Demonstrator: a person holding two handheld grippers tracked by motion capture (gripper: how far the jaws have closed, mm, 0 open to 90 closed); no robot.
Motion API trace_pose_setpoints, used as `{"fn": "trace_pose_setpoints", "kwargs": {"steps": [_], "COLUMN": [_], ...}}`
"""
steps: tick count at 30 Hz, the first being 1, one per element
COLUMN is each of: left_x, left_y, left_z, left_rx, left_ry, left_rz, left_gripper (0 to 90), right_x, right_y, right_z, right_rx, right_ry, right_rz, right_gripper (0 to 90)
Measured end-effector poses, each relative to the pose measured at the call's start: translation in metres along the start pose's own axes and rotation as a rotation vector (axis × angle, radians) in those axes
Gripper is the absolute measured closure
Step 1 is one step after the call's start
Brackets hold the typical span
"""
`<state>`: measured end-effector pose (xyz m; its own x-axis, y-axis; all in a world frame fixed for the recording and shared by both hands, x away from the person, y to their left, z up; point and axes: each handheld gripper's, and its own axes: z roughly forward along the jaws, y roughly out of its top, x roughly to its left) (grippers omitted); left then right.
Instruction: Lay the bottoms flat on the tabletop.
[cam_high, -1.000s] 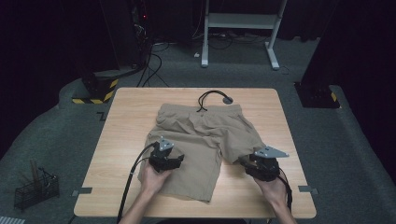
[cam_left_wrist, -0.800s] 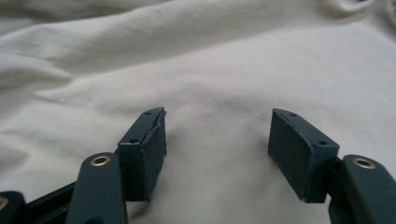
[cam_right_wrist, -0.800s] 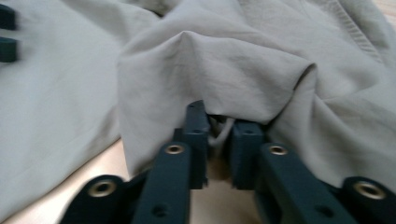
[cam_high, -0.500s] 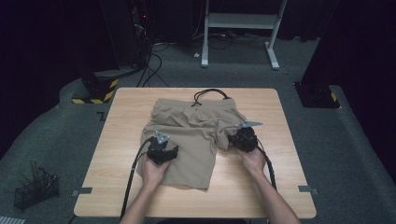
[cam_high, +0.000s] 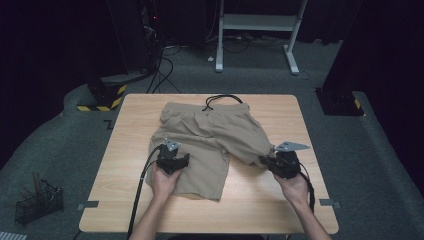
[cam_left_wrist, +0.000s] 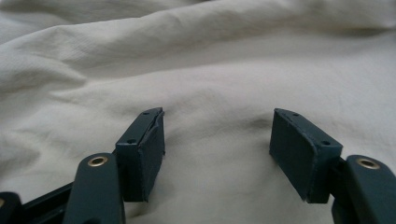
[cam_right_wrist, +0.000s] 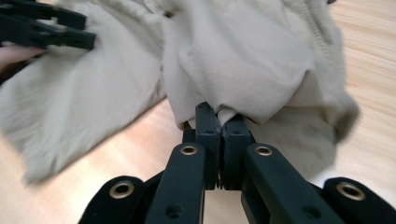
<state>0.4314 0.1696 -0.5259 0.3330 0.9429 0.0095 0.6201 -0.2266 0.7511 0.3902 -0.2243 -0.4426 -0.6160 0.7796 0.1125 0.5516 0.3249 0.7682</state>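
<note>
At the left edge of the high view, on the dark floor beside the surface (cam_high: 125, 200), a small wire basket (cam_high: 37, 204) is seen, well apart from everything else. On the pale wooden surface a pair of beige shorts (cam_high: 210, 135) is spread, its waistband toward the far edge, where a black drawstring (cam_high: 220, 100) loops onto the bare wood. One leg of the shorts lies flat and reaches toward the near edge; on it the left tongs (cam_high: 172, 160) are rested, held by the person's left hand (cam_high: 165, 182), with a black cable trailing back along the forearm. In the left gripper view the left tongs (cam_left_wrist: 217, 149) are shown wide open, their two pads set down on the creased cloth with nothing pinched between them. Farther right, the other leg of the shorts is seen bunched and drawn out toward the right tongs (cam_high: 267, 160), which are held by the right hand (cam_high: 292, 187) near the right side of the surface. In the right gripper view the right tongs (cam_right_wrist: 222, 123) are shown pressed tight together, having just been closing, with a fold of the shorts (cam_right_wrist: 243, 60) caught at their tips and the cloth lifted off the wood behind them.
</note>
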Motion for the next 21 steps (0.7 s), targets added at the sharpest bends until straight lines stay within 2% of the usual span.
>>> {"fn": "trace_pose_setpoints", "kwargs": {"steps": [1, 2, 3, 6, 8, 9, 11, 12, 13, 14, 15, 16, 17, 18, 21], "left_x": [0.000, 0.000, 0.000, 0.000, 0.000, 0.000, 0.000, 0.000, 0.000, 0.000, 0.000, 0.000, 0.000, 0.000, -0.001], "left_y": [0.000, 0.000, 0.000, 0.000, 0.000, 0.000, 0.000, 0.000, 0.000, 0.000, 0.000, 0.000, 0.000, 0.000, 0.000], "left_z": [0.000, 0.000, 0.000, 0.000, 0.000, 0.000, 0.000, 0.000, 0.000, 0.000, 0.000, 0.000, 0.000, 0.000, 0.000], "left_rx": [0.000, 0.000, 0.000, 0.000, 0.000, 0.000, 0.000, 0.000, 0.000, 0.000, 0.000, 0.000, 0.000, 0.000, 0.000], "left_ry": [0.000, 0.000, 0.000, 0.000, 0.001, 0.001, 0.002, 0.002, 0.002, 0.002, 0.002, 0.002, 0.002, 0.002, 0.003], "left_rz": [0.000, 0.000, 0.000, -0.001, -0.003, -0.003, -0.004, -0.003, -0.003, -0.003, -0.003, -0.003, -0.003, -0.003, -0.003], "left_gripper": [35.2, 35.2, 35.2, 35.1, 35.1, 35.1, 35.1, 35.1, 35.1, 35.1, 35.1, 35.1, 35.1, 35.1, 35.1], "right_x": [0.000, 0.001, 0.004, 0.007, 0.004, 0.004, -0.005, -0.019, -0.019, -0.031, -0.037, -0.037, -0.045, -0.047, -0.048], "right_y": [0.000, -0.002, -0.001, 0.008, 0.027, 0.027, 0.037, 0.042, 0.042, 0.042, 0.040, 0.040, 0.034, 0.031, 0.027], "right_z": [0.000, -0.007, -0.018, -0.018, 0.004, 0.004, 0.030, 0.059, 0.059, 0.086, 0.098, 0.098, 0.117, 0.121, 0.116], "right_rx": [0.000, -0.021, -0.065, -0.097, -0.090, -0.090, -0.060, -0.021, -0.021, 0.023, 0.054, 0.054, 0.122, 0.140, 0.122], "right_ry": [0.000, 0.009, 0.022, 0.027, 0.016, 0.016, -0.019, -0.035, -0.035, -0.068, -0.086, -0.086, -0.126, -0.136, -0.124], "right_rz": [0.000, 0.001, -0.004, -0.013, -0.011, -0.011, 0.002, 0.059, 0.059, 0.109, 0.129, 0.129, 0.144, 0.155, 0.171], "right_gripper": [87.9, 87.9, 87.8, 87.5, 87.6, 87.6, 87.6, 87.4, 87.4, 86.2, 84.5, 84.5, 78.1, 75.7, 71.3]}}
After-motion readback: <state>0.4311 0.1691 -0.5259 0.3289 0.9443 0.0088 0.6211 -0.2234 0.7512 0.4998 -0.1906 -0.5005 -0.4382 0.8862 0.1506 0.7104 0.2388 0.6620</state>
